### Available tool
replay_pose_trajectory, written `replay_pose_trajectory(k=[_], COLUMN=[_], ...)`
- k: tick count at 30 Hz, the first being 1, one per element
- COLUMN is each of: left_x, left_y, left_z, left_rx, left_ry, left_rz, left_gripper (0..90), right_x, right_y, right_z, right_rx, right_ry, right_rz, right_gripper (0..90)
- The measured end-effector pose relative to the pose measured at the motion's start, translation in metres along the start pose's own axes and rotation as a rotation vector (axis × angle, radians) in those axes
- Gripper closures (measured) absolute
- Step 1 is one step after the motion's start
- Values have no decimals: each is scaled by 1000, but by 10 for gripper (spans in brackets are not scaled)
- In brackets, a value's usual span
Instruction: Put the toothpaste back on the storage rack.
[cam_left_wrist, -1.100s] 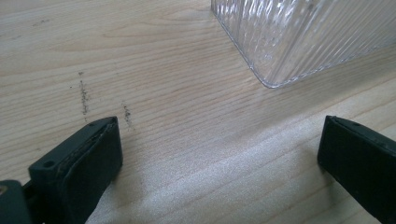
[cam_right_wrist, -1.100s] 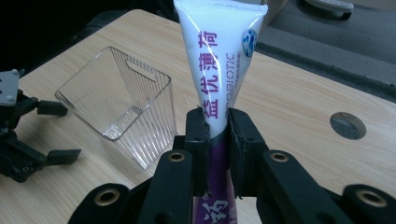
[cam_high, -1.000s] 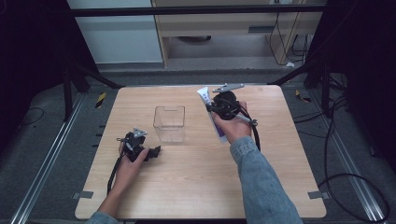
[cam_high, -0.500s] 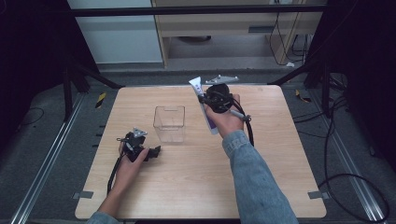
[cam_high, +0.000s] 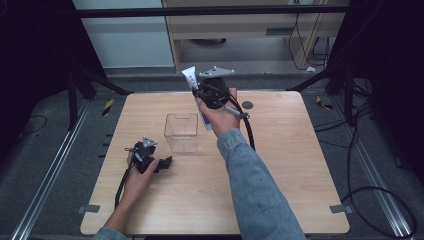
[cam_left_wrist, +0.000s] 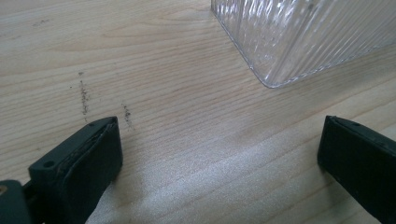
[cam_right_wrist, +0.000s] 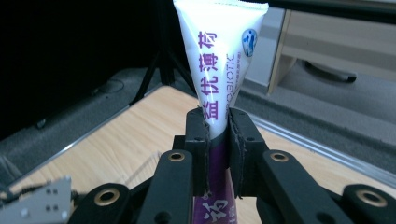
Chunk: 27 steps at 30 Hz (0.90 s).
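The right claw (cam_right_wrist: 217, 140) grips a white-and-purple plastic tube (cam_right_wrist: 219, 60) above the far edge of the pale wooden worktop (cam_high: 280, 175). The left claw (cam_left_wrist: 219, 154) gapes wide, empty, near the clear ribbed plastic box (cam_high: 181, 132); bare wood lies around.

R tongs (cam_high: 198, 96) grip tube (cam_high: 192, 82) above table (cam_high: 280, 165), near clear box (cam_high: 181, 132).

Tube's (cam_right_wrist: 219, 65) lower end behind tool (cam_right_wrist: 217, 140)

Bare table (cam_high: 280, 165) all round; only the clear box (cam_high: 181, 132) stands mid-table as an obstacle
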<state>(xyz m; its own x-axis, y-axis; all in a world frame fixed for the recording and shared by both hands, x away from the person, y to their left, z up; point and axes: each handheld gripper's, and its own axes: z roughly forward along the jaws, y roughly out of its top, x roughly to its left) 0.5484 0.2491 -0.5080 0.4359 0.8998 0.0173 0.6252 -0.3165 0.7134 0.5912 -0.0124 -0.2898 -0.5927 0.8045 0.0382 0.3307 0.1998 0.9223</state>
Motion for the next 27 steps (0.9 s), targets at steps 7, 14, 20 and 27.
replay_pose_trajectory(k=[7, 14, 20, 27], left_x=[0, 0, 0, 0], left_y=[0, 0, 0, 0], left_z=[0, 0, 0, 0], left_rx=[1, 1, 1, 1], left_ry=[0, 1, 1, 1], left_rz=[0, 0, 0, 0], left_gripper=[0, 0, 0, 0], right_x=[18, 35, 42, 48], right_y=[17, 22, 16, 5], right_z=[11, 27, 39, 50], right_rx=[-73, -120, -124, -131], right_ry=[10, 27, 44, 53], right_rz=[-10, -24, -24, -27], right_gripper=[792, 792, 791, 790])
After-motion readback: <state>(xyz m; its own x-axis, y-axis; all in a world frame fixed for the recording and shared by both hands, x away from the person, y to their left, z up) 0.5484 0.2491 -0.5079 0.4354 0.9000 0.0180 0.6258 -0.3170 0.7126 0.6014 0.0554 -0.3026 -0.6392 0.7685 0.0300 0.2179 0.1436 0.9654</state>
